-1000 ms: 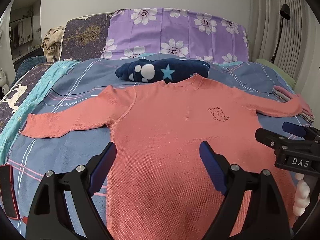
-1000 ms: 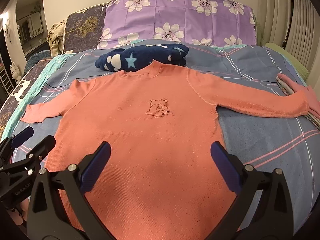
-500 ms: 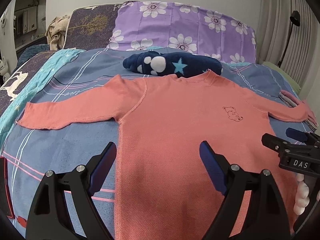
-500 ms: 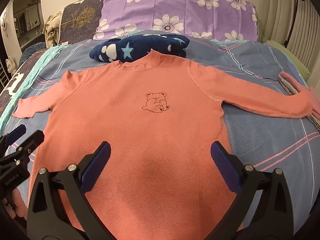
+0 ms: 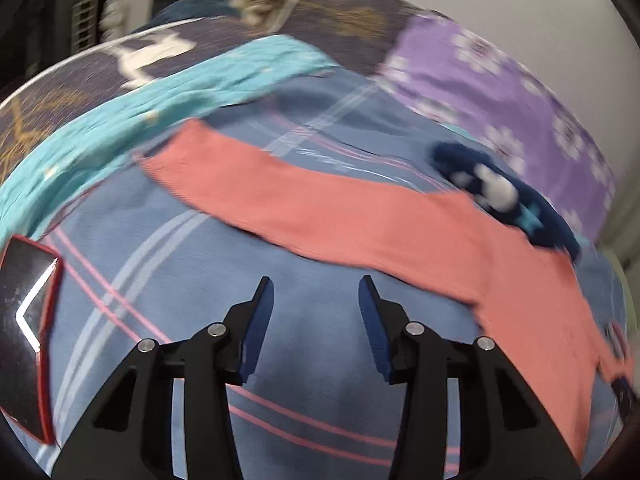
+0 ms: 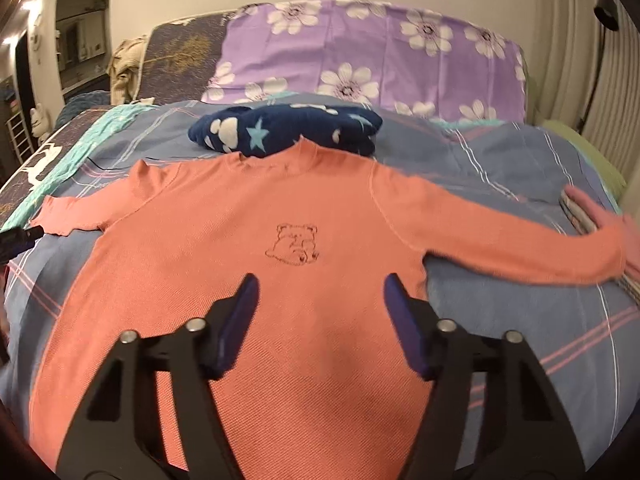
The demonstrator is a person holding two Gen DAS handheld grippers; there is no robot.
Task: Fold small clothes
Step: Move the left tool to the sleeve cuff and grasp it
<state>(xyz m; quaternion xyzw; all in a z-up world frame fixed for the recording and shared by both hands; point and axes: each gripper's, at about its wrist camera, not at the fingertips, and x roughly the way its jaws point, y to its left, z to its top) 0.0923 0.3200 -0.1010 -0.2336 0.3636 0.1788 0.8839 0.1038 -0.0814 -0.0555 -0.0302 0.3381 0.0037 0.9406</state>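
A small salmon-pink long-sleeved sweater (image 6: 280,280) with a bear outline on the chest lies flat, face up, on the blue plaid bed sheet (image 6: 520,320), both sleeves spread out. My right gripper (image 6: 318,294) is open and empty, just above the sweater's lower chest. My left gripper (image 5: 316,292) is open and empty over bare sheet (image 5: 200,280), a little short of the sweater's left sleeve (image 5: 300,208). The left wrist view is tilted and blurred. The left gripper's tip shows at the left edge of the right wrist view (image 6: 16,238).
A folded navy star-print blanket (image 6: 288,132) lies just beyond the collar. A purple flowered pillow (image 6: 380,52) stands behind. A turquoise cloth (image 5: 140,104) runs along the bed's left side. A red-edged phone (image 5: 24,320) lies at the near left. Folded clothes (image 6: 580,208) sit by the right cuff.
My left gripper has swung left, off the sweater's body to the sheet near the left sleeve, and narrowed somewhat. My right gripper has moved forward over the chest and narrowed too.
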